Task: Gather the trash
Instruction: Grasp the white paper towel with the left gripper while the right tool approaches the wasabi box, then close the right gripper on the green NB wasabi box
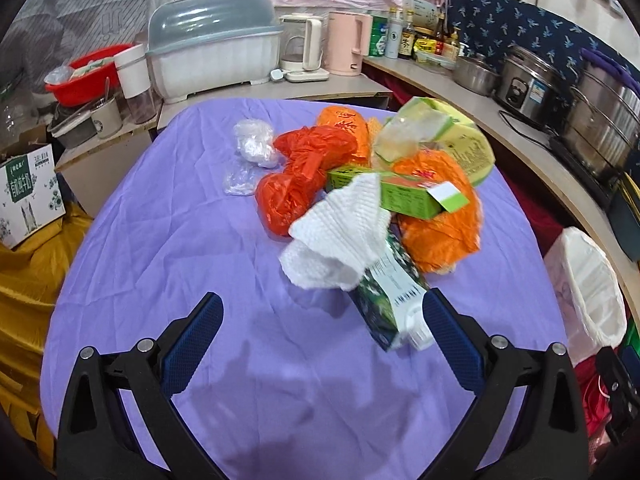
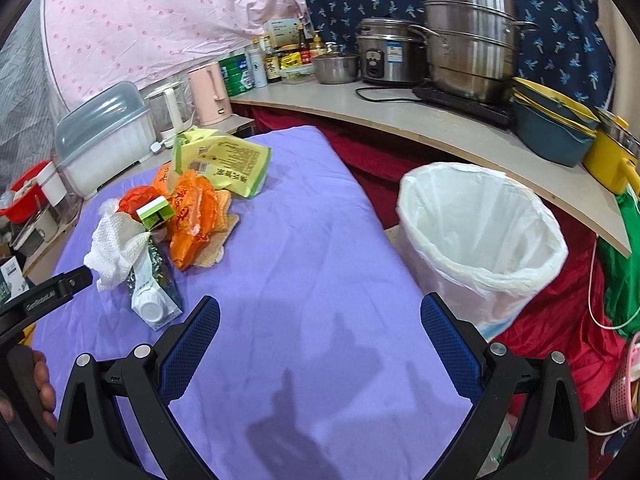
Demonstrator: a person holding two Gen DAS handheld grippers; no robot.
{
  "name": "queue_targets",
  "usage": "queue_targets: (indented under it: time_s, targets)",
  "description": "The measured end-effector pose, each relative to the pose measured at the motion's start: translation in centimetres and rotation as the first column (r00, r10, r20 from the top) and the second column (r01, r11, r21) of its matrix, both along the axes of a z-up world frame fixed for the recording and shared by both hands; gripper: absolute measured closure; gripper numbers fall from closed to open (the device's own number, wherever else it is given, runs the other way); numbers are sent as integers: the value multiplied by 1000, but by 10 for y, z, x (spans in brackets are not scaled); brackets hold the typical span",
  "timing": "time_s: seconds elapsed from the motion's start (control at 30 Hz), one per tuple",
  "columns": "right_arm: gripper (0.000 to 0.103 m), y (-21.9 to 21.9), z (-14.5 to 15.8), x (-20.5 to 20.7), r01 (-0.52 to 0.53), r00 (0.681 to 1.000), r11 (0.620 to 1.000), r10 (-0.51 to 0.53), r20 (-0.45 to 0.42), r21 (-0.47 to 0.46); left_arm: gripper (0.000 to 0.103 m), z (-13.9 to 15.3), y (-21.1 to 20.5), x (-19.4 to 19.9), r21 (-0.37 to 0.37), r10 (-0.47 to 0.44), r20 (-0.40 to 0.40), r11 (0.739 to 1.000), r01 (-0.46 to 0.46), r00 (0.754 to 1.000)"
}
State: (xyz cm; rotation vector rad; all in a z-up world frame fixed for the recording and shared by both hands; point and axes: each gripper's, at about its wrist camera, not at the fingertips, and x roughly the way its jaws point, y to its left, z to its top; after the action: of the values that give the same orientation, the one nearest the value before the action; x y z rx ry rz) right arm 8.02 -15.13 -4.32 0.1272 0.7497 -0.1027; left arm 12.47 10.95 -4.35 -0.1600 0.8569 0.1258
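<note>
1. My left tool (image 1: 320, 316) – blue-padded fingers spread wide apart, holding nothing, poised above the purple cloth-covered surface (image 1: 168, 248).
2. My right tool (image 2: 320, 320) – fingers likewise apart and empty, over a bare stretch of the same purple cloth, with the bin just beyond its right finger.
3. Dark green patterned drink carton with a white screw cap (image 1: 386, 304) – lying on its side at the near end of the trash heap, its cap end just beside my left tool's right finger; I cannot tell if they touch.
4. Crumpled white paper towel (image 1: 340, 236) – draped over the carton's far end.
5. Small green cardboard box with an open flap (image 1: 408, 196) – resting on top of the heap, behind the towel.
6. Orange plastic bags (image 1: 440, 232) and a red plastic bag (image 1: 296, 176) – bunched together under and around the box.
7. Yellow-green printed packet (image 2: 228, 164) – at the far end of the heap.
8. Clear crumpled plastic wrap (image 1: 252, 148) – left of the red bag.
9. White bin lined with a white plastic bag (image 2: 480, 232) – standing off the surface's right edge, mouth open.
</note>
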Motion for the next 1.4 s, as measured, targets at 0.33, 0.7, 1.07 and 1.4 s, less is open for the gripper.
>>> queue_targets:
  time_s: [0.33,0.7,1.07,1.4]
  targets:
    - [7,35,-7,42,-49,999,999,49,-23,-10,16,-27,11,53,-70,-22,-51,997,18,998]
    - [7,90,-4,90,-169,986,985,169,-13,-16,93,-33,22,69,-175,-134,-83,977,118,987]
    - [7,140,-14,143,-287,957,957,288,-30,39,95,-20,64,65,-190,-59,-66,981,46,996]
    - [20,169,-53,171,-363,923,932,361,-135,12,95,-27,92,66,-173,26,-82,984,-40,996]
